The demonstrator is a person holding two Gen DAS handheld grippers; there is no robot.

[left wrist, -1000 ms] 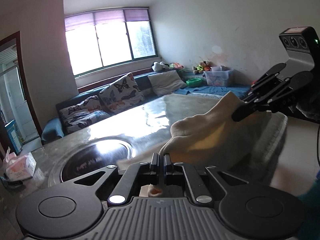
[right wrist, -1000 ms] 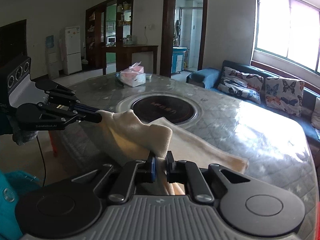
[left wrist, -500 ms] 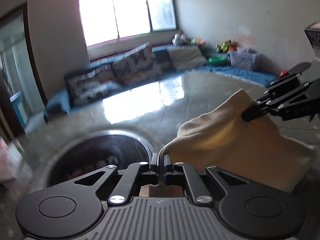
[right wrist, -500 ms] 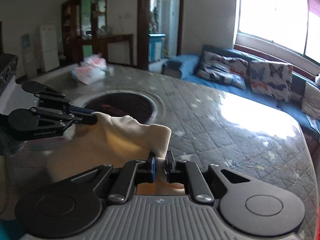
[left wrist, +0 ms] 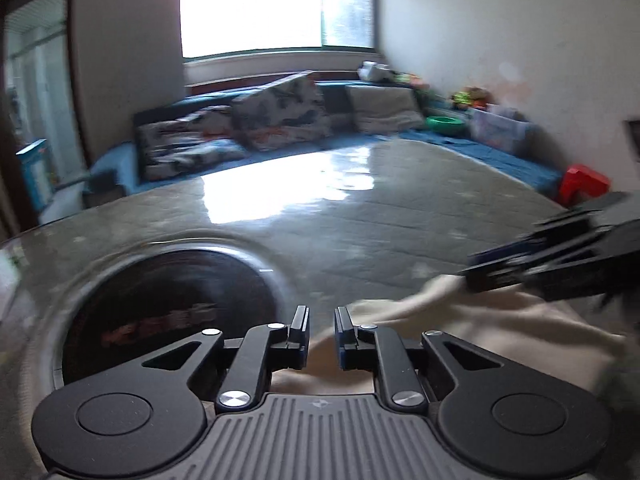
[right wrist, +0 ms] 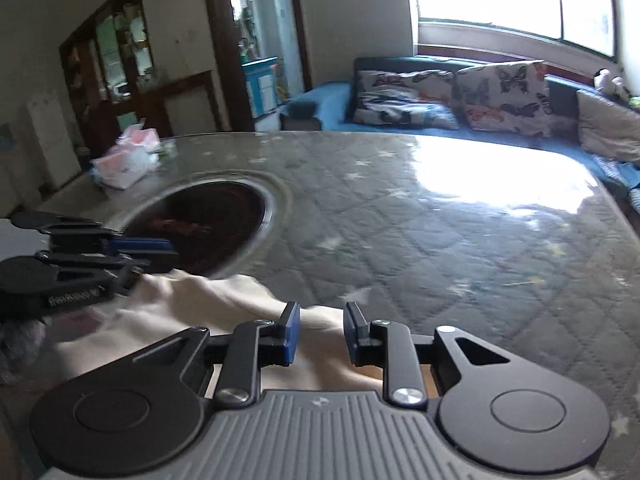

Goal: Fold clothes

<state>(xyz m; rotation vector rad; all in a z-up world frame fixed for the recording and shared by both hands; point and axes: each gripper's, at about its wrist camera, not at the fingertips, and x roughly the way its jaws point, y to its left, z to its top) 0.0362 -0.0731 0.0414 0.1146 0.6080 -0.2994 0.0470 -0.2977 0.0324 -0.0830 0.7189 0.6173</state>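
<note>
A cream garment lies folded on the grey quilted table, its far edge just past both grippers. My left gripper is open, its jaws apart over the garment's left end, holding nothing. My right gripper is open too, low over the garment. In the left wrist view the right gripper shows blurred at the right, touching the cloth. In the right wrist view the left gripper sits at the left by the cloth's edge.
A round dark inset burner sits in the table just left of the garment, also in the right wrist view. A pink tissue pack lies at the table's far left. A blue sofa with butterfly cushions runs behind.
Both grippers carried the lifted cloth edge forward and down onto the table, then opened and let it go. The garment now lies flat instead of hanging between them.
</note>
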